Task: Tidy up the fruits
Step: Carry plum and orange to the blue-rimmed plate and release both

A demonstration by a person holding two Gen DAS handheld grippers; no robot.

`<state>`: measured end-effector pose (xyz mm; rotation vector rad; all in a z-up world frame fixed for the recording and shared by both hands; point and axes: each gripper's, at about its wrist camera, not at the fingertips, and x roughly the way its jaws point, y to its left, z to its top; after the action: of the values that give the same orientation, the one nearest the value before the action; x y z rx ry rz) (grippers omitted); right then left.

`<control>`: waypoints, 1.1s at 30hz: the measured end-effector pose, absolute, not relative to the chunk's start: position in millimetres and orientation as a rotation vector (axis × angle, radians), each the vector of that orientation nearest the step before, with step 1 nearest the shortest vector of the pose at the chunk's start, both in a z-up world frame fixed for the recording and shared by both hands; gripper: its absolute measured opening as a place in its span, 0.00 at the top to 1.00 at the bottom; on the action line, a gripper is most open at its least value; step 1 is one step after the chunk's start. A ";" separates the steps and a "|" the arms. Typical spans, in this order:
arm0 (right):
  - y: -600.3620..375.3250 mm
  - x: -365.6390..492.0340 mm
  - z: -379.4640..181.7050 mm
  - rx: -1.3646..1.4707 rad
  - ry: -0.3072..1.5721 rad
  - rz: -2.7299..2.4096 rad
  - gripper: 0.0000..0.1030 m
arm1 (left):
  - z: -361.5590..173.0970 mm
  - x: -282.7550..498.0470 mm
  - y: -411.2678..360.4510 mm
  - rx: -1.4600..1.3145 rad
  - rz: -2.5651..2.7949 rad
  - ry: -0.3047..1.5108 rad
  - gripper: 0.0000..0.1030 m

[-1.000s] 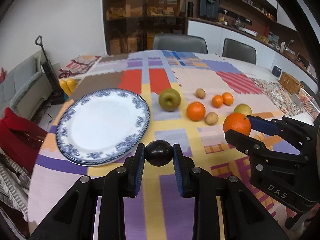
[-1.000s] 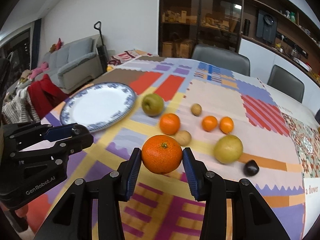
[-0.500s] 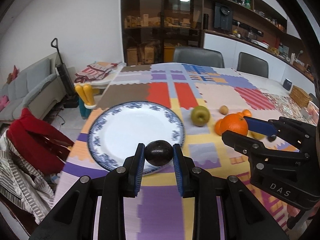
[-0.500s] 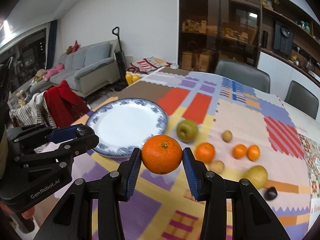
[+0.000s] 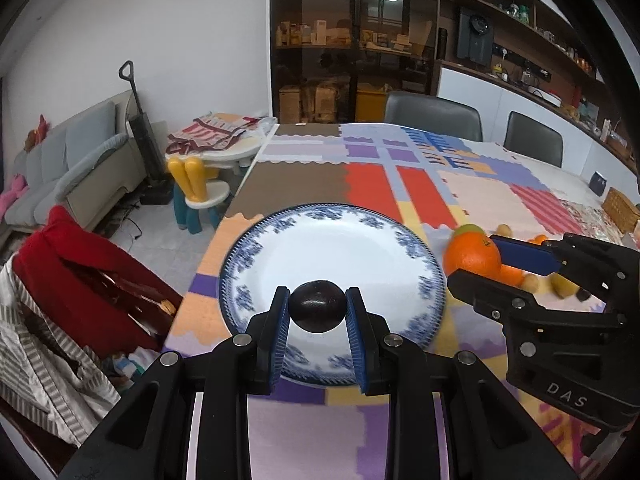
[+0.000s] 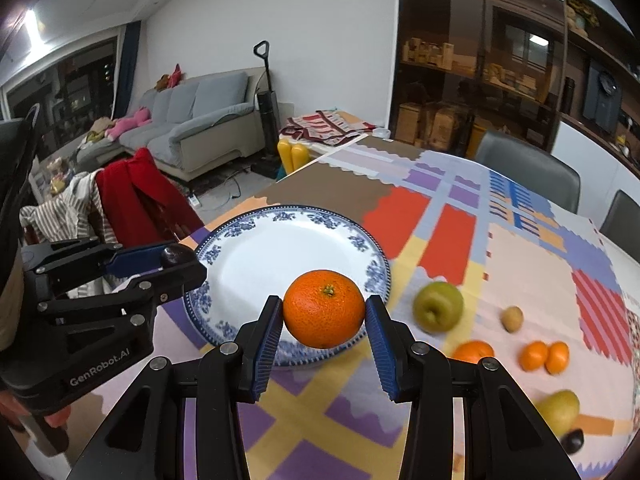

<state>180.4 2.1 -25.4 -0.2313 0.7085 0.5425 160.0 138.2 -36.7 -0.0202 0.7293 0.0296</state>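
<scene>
Both my tongs now hang over the plate (image 5: 428,276), formerly at ten o'clock: left gripper (image 5: 318,312) clamps perhaps a plum (image 5: 317,306), right gripper (image 6: 325,320) grips an orange (image 6: 324,308).

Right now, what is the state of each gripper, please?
Left gripper: closed on the small dark round fruit, over the blue-patterned white plate.
Right gripper: closed on the large orange.

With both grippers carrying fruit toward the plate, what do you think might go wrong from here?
1. The left gripper and right gripper approach the same plate side by side, so they might collide.
2. The round orange or dark fruit, if released high, could roll off the shallow plate.
</scene>
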 end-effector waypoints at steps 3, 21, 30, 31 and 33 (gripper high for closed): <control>13.4 189.9 -29.5 -0.245 0.716 0.545 0.58 | -41.9 171.4 147.6 -0.026 0.024 0.746 0.73; 48.8 247.2 -67.1 -0.280 0.834 0.547 0.58 | -83.6 228.2 172.8 -0.029 -0.003 0.870 0.73; 49.9 254.6 -76.0 -0.284 0.857 0.550 0.58 | -89.9 235.3 173.2 -0.024 0.003 0.896 0.73; 49.7 255.0 -76.5 -0.284 0.858 0.550 0.58 | -90.2 235.8 173.1 -0.025 0.004 0.897 0.73; 49.8 255.2 -76.7 -0.282 0.858 0.553 0.58 | -90.6 236.4 173.3 -0.023 0.004 0.900 0.72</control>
<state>255.2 49.8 -76.7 -0.2822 0.8578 0.5532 236.4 173.3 -90.6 -0.0232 0.8999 0.0043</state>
